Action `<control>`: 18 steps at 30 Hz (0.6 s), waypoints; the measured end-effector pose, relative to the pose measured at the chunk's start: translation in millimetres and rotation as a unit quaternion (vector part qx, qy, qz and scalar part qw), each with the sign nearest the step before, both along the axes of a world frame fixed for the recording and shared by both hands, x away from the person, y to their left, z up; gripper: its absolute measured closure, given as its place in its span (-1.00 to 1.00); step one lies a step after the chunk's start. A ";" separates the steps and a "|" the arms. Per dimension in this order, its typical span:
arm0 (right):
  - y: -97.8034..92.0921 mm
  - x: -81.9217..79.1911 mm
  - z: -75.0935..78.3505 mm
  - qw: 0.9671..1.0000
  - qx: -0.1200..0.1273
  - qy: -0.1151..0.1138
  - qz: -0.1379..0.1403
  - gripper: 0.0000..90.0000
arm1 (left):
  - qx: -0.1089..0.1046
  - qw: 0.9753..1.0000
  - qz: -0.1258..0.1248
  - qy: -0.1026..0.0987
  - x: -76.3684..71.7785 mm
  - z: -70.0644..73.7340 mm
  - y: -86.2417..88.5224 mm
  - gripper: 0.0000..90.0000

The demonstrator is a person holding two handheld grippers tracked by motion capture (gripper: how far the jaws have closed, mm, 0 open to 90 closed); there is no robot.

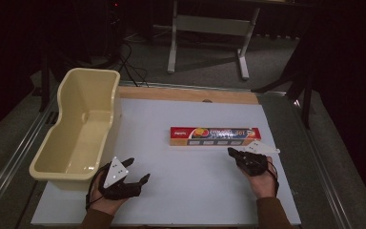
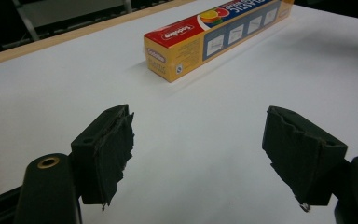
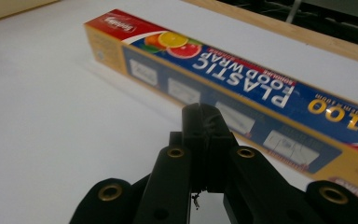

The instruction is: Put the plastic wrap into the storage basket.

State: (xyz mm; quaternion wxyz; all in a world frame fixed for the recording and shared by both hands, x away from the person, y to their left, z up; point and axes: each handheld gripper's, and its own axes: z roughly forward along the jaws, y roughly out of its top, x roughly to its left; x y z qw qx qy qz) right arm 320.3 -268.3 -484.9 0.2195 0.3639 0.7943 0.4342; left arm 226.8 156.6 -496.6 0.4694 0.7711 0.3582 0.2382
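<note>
A long plastic food wrap box [image 1: 214,135], red, blue and yellow, lies flat across the middle of the white table top [image 1: 171,191]. My right gripper [image 1: 232,152] is shut with nothing between its jaws, its tip just short of the box's near side; in the right gripper view its closed jaws point at the box [image 3: 242,88]. My left gripper [image 1: 138,171] rests at the near left, open and holding nothing. In the left gripper view its wide-apart pads [image 2: 109,149] face the box's end [image 2: 205,37] farther off.
A cream plastic tub [image 1: 78,129] stands at the table's left edge, close to my left gripper. A wooden strip [image 1: 190,94] runs along the far edge. Metal rails flank the table, and a white stand frame [image 1: 209,28] is on the floor behind.
</note>
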 end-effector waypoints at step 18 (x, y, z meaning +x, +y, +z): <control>-6.6 62.6 2.5 0.998 -0.030 0.005 -0.059 1.00 | 0.004 1.000 0.001 -0.002 -2.0 0.8 -1.4 -0.44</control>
